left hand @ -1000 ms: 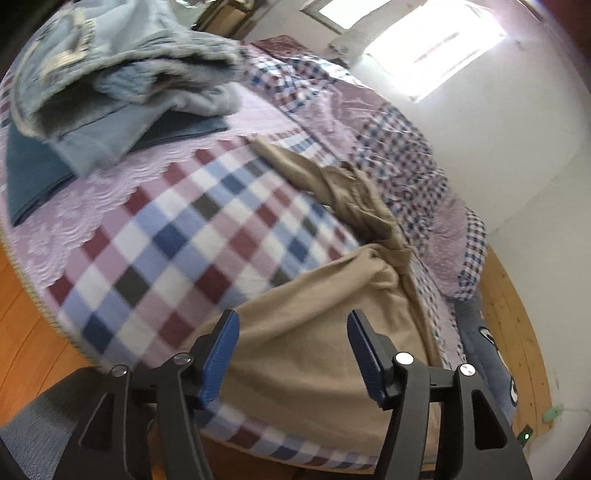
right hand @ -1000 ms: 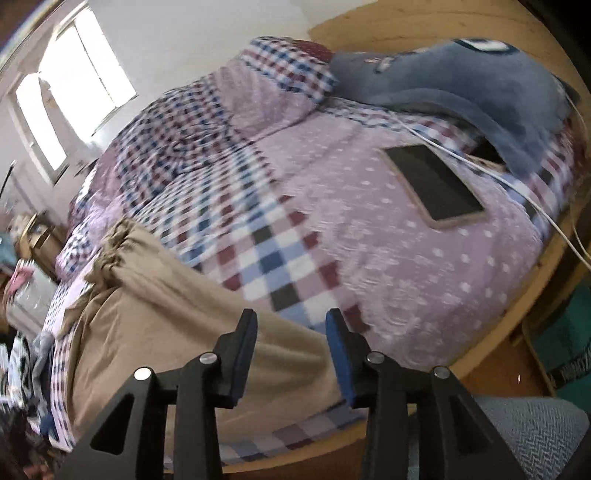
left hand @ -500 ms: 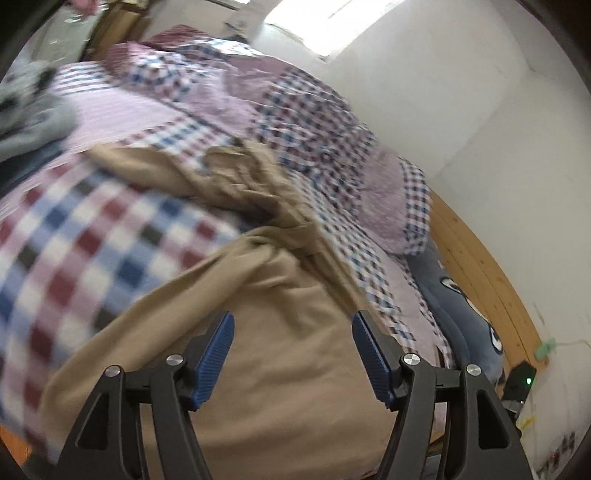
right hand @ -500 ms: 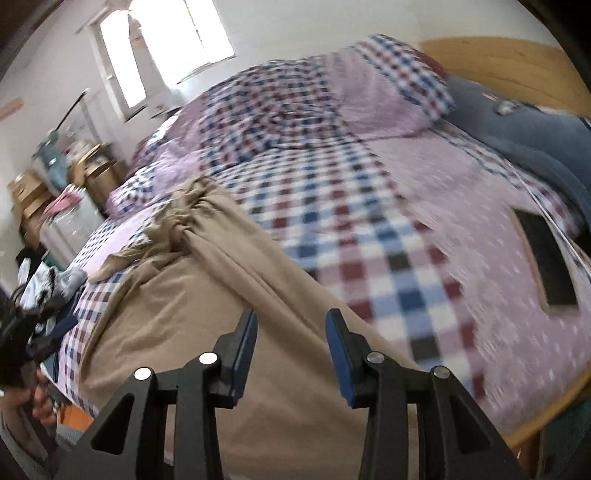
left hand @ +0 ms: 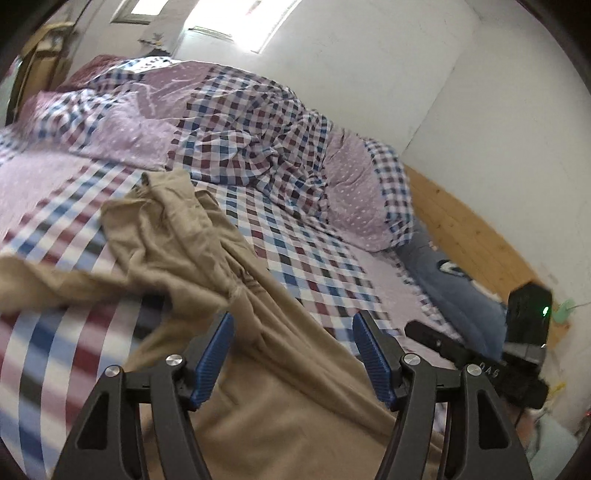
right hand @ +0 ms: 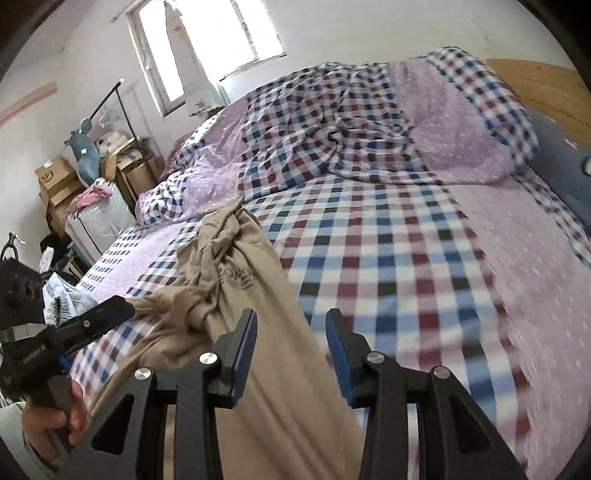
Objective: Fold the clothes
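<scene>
The crumpled tan fabric garment point(left hand: 207, 258) runs off the lower frame edge in both views. Motion blur smears the near checked red-blue-white bedsheet point(right hand: 424, 295). The left claw's point(right hand: 110, 314) fingertips are hidden in the right wrist view.

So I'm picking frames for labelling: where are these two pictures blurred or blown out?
Left wrist view: the bright window is blown out, the checked bedsheet smears at lower left, and the tan crumpled garment is soft. Right wrist view: the window glares white, the sheet streaks at lower right, and the garment stays fairly sharp. Both views bend strongly at the edges.
</scene>
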`<act>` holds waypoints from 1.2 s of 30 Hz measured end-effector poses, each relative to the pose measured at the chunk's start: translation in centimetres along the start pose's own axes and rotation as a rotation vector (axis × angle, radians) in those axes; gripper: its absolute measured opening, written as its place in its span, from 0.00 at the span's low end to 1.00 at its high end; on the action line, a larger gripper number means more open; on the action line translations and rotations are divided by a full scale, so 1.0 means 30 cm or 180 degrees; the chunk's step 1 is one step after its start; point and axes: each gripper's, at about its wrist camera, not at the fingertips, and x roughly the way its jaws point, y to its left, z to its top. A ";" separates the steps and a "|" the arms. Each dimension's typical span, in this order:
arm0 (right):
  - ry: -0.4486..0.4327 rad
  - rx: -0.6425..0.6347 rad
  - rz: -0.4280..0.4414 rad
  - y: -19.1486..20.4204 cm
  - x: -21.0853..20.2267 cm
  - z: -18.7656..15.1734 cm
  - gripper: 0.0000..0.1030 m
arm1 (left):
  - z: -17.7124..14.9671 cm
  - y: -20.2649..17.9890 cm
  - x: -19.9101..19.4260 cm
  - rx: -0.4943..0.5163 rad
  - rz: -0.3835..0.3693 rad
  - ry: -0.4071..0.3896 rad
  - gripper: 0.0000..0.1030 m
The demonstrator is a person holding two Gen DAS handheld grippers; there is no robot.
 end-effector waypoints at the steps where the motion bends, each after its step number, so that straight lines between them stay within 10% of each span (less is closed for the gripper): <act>1: 0.0010 0.0039 0.0005 -0.011 0.028 0.000 0.41 | 0.010 0.001 0.033 0.0056 0.0092 0.0046 0.69; 9: 0.0253 0.0453 0.0077 -0.105 0.179 -0.055 0.41 | 0.041 0.059 0.246 0.0182 0.0569 0.0379 0.64; 11: 0.0264 0.0420 0.0073 -0.098 0.184 -0.059 0.41 | 0.046 0.093 0.265 0.0052 0.0590 0.0425 0.35; 16: 0.0319 0.0280 0.0031 -0.072 0.215 -0.068 0.41 | 0.062 0.207 0.242 -0.0496 0.0391 0.0349 0.07; 28: 0.0448 0.0244 -0.0160 -0.058 0.281 -0.119 0.41 | 0.078 0.310 0.119 -0.0975 0.0137 -0.0081 0.04; 36: 0.0492 0.0219 -0.0237 -0.053 0.302 -0.132 0.41 | 0.073 0.345 0.165 -0.1214 -0.0072 0.0237 0.11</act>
